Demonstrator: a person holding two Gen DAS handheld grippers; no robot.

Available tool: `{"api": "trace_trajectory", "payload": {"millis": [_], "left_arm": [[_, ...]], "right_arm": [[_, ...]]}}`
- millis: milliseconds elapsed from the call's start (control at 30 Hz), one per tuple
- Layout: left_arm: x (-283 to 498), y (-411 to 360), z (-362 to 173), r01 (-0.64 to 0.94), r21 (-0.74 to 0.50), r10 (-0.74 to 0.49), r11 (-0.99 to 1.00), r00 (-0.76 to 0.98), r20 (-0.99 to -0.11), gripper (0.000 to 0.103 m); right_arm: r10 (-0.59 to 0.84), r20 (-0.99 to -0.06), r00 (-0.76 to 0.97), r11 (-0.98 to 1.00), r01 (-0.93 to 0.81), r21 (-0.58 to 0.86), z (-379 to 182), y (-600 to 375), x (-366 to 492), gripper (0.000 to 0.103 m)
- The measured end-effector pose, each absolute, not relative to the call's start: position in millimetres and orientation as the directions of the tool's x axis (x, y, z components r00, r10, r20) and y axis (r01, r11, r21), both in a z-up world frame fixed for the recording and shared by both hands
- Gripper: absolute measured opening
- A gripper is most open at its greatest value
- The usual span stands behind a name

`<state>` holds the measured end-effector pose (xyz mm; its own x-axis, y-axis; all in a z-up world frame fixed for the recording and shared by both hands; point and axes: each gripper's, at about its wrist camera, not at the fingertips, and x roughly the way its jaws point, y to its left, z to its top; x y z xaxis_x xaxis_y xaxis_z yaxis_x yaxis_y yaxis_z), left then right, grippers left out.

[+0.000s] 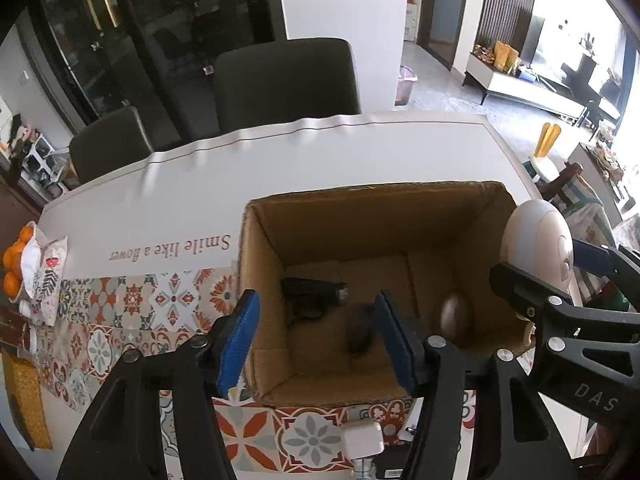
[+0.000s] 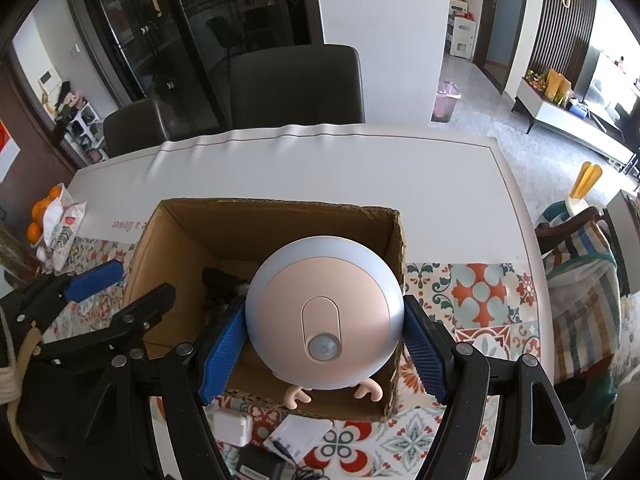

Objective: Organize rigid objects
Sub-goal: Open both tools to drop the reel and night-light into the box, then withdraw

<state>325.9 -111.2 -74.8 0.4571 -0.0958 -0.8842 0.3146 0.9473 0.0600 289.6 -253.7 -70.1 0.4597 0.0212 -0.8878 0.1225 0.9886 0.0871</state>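
Right wrist view puts the round night light at frame centre, pinched at its two sides between the blue pads of the right tongs, hanging over the lower right part of the open cardboard box on the table. The left tongs are spread and hold nothing, poised over the box's lower left.

The light is smooth and domed, so the pads likely grip only a narrow band; a tilt could let it slip and drop hard onto what lies below. Its small antler-like feet hang close to the box's lower wall and might catch the rim. The two tongs are near each other and could collide.

Count: one box; inside, one black device and two blurred shapes, one dark, one brownish. Outside, at lower frame: one white charger, one black adapter, one white card.
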Motion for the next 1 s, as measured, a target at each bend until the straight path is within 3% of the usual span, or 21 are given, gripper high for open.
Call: {"api": "trace_trajectory", "payload": {"millis": [100,267,333,433,1000], "left_arm": [[323.8,-101.9,-70.4,0.279,0.084,-0.064,0.957,0.485,-0.872,0.072],[321.8,-88.5,-65.1,0.237,0.097,-0.037,0.967,0.505,-0.862,0.079],[320.0,-82.4,-62.5,0.228,0.095,-0.037,0.969,0.513,-0.858,0.079],[316.0,-75.3,-59.0,0.214,0.086,-0.039,0.973,0.521,-0.852,0.081],[261.1,-66.3,-33.8,0.22,0.073,-0.07,0.973,0.579,-0.812,0.084]], "right_arm": [[0.026,-0.887,0.46,0.989,0.116,0.089,-70.1,-250.4,290.7,0.075],[0.037,-0.888,0.459,0.991,0.098,0.092,-70.7,-242.7,296.0,0.075],[0.047,-0.888,0.457,0.992,0.085,0.096,-71.1,-238.9,299.2,0.075],[0.012,-0.881,0.473,0.995,0.084,0.058,-68.3,-234.2,299.5,0.087],[0.032,-0.85,0.526,0.991,0.095,0.096,-41.1,-234.6,244.4,0.087]]}}
